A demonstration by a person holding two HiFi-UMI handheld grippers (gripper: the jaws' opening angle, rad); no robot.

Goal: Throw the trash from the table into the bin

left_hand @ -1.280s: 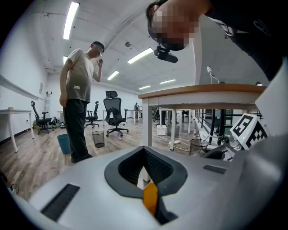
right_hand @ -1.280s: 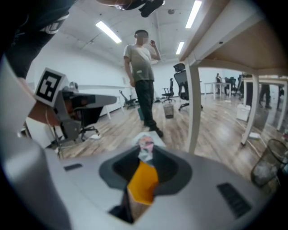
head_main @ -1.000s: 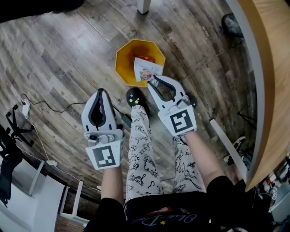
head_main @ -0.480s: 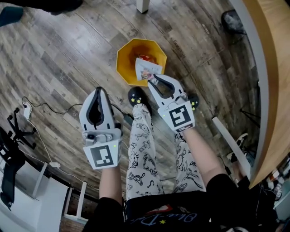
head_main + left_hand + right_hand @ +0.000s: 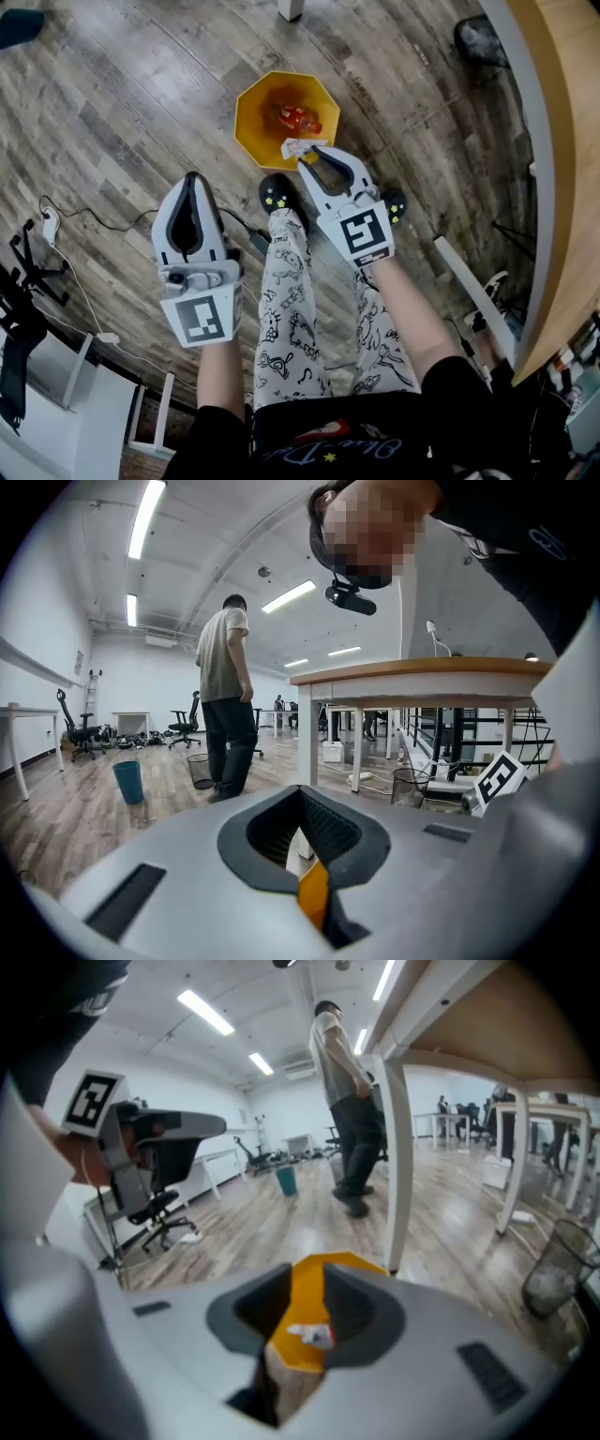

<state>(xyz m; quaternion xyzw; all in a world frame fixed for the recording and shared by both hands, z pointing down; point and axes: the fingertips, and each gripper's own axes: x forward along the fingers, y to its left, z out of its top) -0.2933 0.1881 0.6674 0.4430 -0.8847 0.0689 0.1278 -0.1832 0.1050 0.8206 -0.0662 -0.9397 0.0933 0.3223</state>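
The yellow octagonal bin [image 5: 253, 112] stands on the wooden floor ahead of my feet, with red trash [image 5: 293, 118] lying inside it. My right gripper [image 5: 304, 161] is over the bin's near rim, shut on a small white wrapper [image 5: 297, 147] that sticks out past its tips. In the right gripper view the wrapper [image 5: 311, 1335] sits between the jaws of the right gripper [image 5: 302, 1314], with the bin [image 5: 349, 1265] behind. My left gripper [image 5: 192, 178] hangs to the left of the bin, shut and empty. In its own view the left gripper [image 5: 301, 799] shows a slice of the bin [image 5: 314, 892].
A wooden table edge [image 5: 562, 141] curves down the right side, with a white leg [image 5: 478, 300] below it. A cable [image 5: 94, 220] runs across the floor at the left. A person [image 5: 225, 696] stands further off near a wire basket [image 5: 199, 771] and a blue bin [image 5: 128, 782].
The wrapper in my right gripper now shows much smaller, at the bin's near rim, and the red trash inside the bin has come into sight. The left gripper has barely moved.
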